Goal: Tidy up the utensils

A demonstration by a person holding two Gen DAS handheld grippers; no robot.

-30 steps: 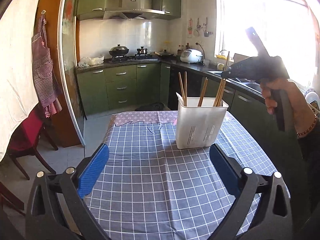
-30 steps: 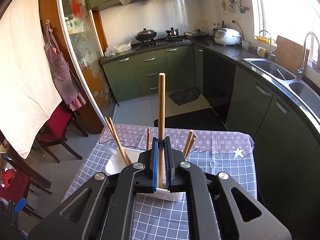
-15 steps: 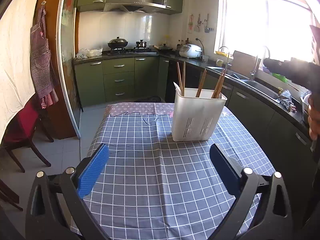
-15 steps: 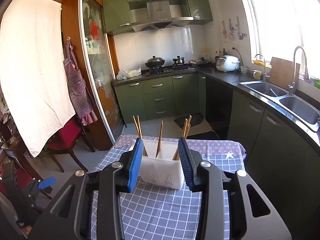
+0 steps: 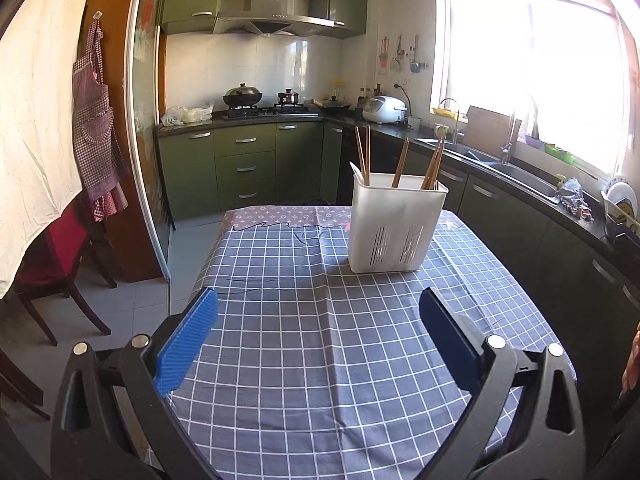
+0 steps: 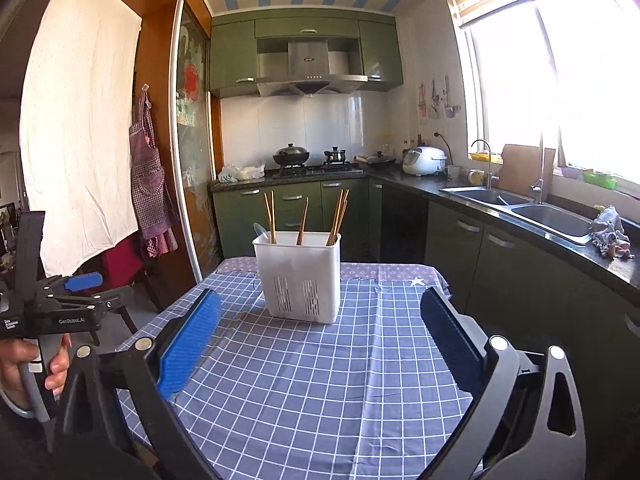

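A white holder (image 6: 299, 276) stands upright on the checked desk (image 6: 320, 380) near its far end, with wooden chopsticks (image 6: 302, 221) standing in it. The right gripper (image 6: 320, 344) has just been opening and is spread wide with nothing between its jaws. The left gripper (image 5: 316, 344) is also spread wide and empty, well short of the holder.
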